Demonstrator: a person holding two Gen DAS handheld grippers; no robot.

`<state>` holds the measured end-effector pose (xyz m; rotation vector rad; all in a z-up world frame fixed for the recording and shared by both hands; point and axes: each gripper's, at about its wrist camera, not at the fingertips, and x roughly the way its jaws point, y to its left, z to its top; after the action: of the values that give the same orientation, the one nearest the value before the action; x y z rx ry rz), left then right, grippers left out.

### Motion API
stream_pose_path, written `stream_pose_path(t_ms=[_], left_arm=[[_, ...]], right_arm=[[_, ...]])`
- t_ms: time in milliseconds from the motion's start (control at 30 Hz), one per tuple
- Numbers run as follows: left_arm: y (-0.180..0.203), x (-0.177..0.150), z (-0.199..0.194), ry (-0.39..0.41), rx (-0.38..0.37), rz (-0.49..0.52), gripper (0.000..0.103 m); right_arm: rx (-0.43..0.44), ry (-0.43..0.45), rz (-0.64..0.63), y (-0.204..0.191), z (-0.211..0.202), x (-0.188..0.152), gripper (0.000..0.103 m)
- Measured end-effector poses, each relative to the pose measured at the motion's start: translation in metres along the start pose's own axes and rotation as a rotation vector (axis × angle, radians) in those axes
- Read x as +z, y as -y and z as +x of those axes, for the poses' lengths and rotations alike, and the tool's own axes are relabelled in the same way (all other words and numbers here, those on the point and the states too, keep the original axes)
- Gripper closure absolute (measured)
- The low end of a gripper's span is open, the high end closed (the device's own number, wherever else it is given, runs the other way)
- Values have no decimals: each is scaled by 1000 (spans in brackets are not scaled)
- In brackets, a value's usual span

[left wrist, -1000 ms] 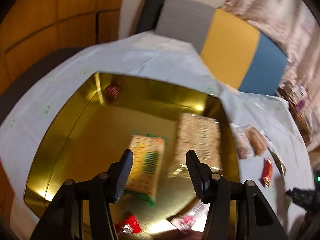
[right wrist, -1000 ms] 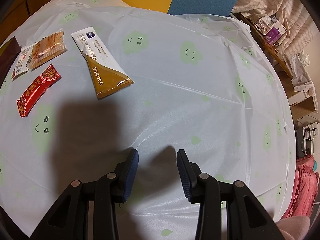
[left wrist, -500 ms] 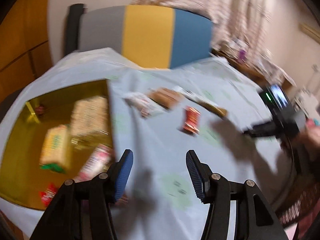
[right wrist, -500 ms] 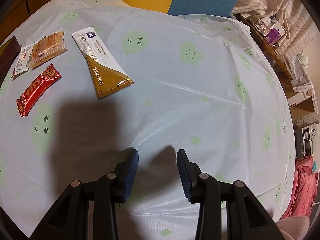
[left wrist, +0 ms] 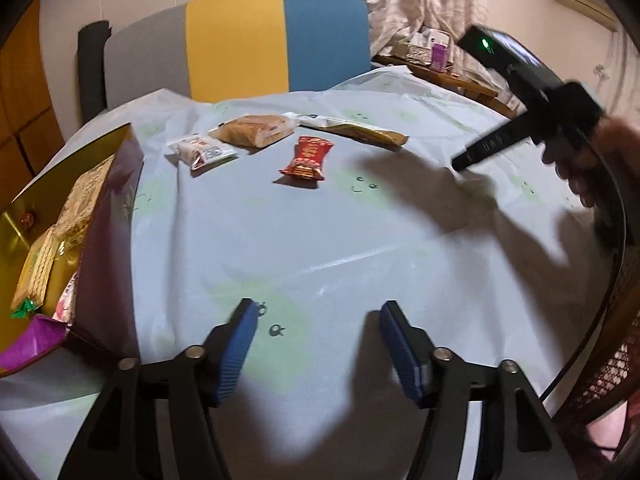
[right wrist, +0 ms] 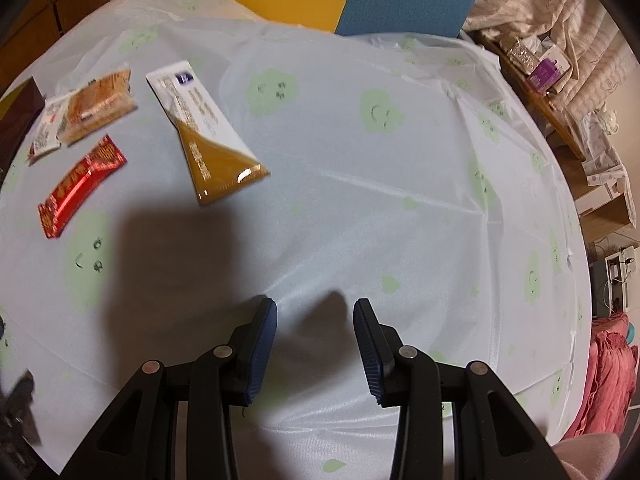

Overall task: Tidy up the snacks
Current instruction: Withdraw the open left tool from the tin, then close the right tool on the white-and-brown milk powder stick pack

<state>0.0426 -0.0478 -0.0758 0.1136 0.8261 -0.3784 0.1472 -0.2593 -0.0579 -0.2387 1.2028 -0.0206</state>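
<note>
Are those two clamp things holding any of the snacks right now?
No. The left gripper is opening with nothing between its fingers, and the right gripper is open over bare tablecloth.

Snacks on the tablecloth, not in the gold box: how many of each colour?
Red packet: 1
White-and-mustard sachet: 1
Clear-wrapped brown cake: 1
White-wrapped snack: 1
Total: 4

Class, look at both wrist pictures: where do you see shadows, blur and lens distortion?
Left wrist view: a dark shadow of the right tongs falls on the tablecloth; the picture edges bend and darken. Right wrist view: a broad shadow beside the red packet; the snacks look slightly blurred.
</note>
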Motion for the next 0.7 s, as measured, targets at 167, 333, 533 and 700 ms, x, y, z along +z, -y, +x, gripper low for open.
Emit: stream_pose_path(t_ms=[167,333,533,700], left_arm=[[-2,-3,0,18,-17,-21,36],[-3,-4,1,29,-24,-21,34],[-3,-6,0,37,-27,-24,34],[-4,-6,1,40,-29,-25,34]], right_arm=[[91,63,41,3,-15,5,63],[148,68,32,-4,-20,13,63],[197,84,8,-25,-20,41,63],[226,106,-8,-45,-19,68,62]])
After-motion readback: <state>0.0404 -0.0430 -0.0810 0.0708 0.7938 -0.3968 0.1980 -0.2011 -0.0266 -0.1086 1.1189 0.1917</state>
